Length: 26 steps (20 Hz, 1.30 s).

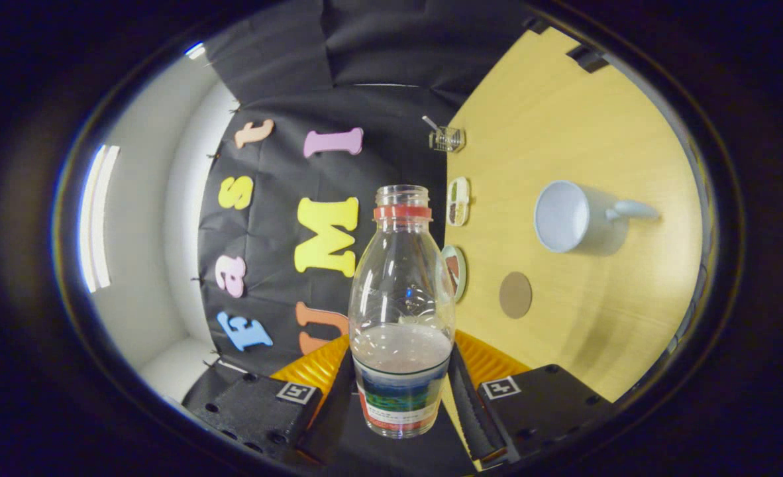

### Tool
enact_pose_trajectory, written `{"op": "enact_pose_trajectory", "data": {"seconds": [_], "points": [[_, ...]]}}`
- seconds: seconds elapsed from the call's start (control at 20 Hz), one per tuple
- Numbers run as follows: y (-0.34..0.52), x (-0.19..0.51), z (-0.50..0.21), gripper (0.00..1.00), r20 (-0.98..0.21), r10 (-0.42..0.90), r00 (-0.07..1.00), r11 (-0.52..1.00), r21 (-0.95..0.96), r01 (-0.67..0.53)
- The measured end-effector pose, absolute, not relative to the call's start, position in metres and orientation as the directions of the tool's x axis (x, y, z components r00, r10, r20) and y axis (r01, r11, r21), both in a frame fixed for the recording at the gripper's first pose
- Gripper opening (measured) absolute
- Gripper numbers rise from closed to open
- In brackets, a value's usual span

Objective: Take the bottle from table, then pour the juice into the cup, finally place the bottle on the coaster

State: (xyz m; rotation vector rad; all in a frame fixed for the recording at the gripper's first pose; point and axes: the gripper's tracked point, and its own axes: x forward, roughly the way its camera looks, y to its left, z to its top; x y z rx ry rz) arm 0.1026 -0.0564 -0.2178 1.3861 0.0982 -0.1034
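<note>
Handheld two-finger tool (pixel 401 391), seen from its own camera.
Two blocky housings at the base, dotted with round screw holes, each bearing a small square black-and-white marker on a white patch. Ribbed, fan-shaped orange pieces behind the fingers. Long narrow fingers (pixel 468 397) with ridged inner faces, pressed against a bottle (pixel 401 311) on both sides.
</note>
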Motion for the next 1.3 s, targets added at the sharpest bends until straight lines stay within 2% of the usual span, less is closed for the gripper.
{"op": "enact_pose_trajectory", "data": {"seconds": [0.2, 0.4, 0.55, 0.75, 0.9, 1.0, 1.3], "points": [[-0.066, 0.101, -0.227, 0.76, -0.205, -0.044, 0.978, 0.54, 0.818, 0.196], [-0.076, 0.109, -0.226, 0.76, -0.204, -0.065, 0.977, 0.7, 0.689, 0.191], [-0.072, 0.126, -0.214, 0.77, -0.12, 0.012, 0.993, 0.782, 0.62, 0.066], [-0.093, 0.143, -0.22, 0.77, -0.147, -0.04, 0.988, 0.923, 0.373, 0.093], [-0.082, 0.16, -0.213, 0.77, -0.126, -0.009, 0.992, 0.991, 0.134, 0.026], [-0.082, 0.177, -0.215, 0.77, -0.123, -0.024, 0.992, 0.999, 0.028, 0.027], [-0.062, 0.235, -0.238, 0.78, -0.092, -0.024, 0.995, 0.998, -0.053, 0.019]]}}
